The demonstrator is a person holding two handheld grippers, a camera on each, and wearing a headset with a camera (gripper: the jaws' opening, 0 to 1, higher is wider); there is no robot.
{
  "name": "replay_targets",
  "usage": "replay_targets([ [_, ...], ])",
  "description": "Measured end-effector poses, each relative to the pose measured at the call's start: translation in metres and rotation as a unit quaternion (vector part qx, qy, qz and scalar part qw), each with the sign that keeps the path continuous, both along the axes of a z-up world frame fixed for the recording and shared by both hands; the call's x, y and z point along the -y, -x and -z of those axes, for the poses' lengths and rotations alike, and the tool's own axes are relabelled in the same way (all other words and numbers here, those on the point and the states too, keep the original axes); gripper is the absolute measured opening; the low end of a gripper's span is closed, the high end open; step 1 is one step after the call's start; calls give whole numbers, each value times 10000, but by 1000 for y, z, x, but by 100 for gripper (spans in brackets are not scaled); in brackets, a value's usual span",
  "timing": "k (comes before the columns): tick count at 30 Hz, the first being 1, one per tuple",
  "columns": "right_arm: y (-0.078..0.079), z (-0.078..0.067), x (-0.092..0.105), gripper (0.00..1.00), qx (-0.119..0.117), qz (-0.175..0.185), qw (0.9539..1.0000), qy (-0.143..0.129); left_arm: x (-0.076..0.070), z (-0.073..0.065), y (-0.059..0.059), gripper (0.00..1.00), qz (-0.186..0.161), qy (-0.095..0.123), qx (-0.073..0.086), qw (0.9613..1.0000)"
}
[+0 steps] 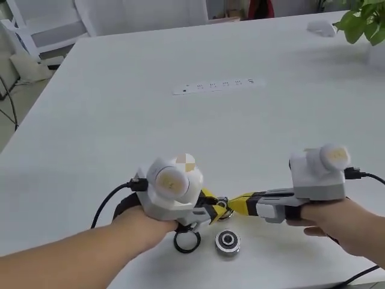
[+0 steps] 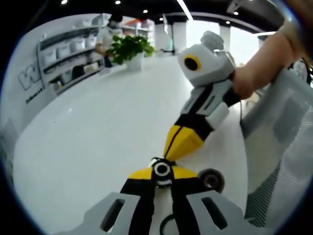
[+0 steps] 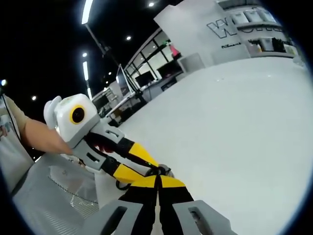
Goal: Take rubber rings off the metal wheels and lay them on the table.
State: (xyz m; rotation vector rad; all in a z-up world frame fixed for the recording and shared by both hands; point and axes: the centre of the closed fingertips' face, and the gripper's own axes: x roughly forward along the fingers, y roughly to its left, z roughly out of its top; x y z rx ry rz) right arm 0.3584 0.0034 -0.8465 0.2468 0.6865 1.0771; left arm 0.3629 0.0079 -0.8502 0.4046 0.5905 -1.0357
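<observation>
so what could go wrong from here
1. The small wheel is held in the air, pinched in the left hand-held gripper, with the right hand-held gripper closed right against it. A hard pull could pop it loose and send it rolling.
2. A loose rubber ring and a bare wheel lie just beneath on the table. A dropped part might knock them away.

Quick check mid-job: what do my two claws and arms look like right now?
The left claw and right claw match: pale grey blocky bodies, black jaws with yellow tips, and a black cable trailing from each. Both forearms are bare, with no sleeves.
</observation>
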Motion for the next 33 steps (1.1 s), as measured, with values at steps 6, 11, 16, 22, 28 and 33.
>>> replay_targets([
  [6,3,-1,-1,0,-29,-55,10000,-55,0,0,2,12,19,8,19,10000],
  [11,4,-1,-1,0,-50,-79,9999,-87,1,0,2,12,36,11,5,10000],
  [16,8,-3,-4,0,-82,-174,9997,-165,1,0,2,12,24,27,21,10000],
  [22,17,-10,-7,0,-46,-282,9991,-319,1,0,2,12,12,46,36,10000],
  [28,23,-15,-7,0,-236,-321,9978,-529,1,0,2,12,0,83,26,10000],
  [33,19,-13,-5,0,-263,-260,9979,-523,1,0,2,12,-19,95,14,10000],
])
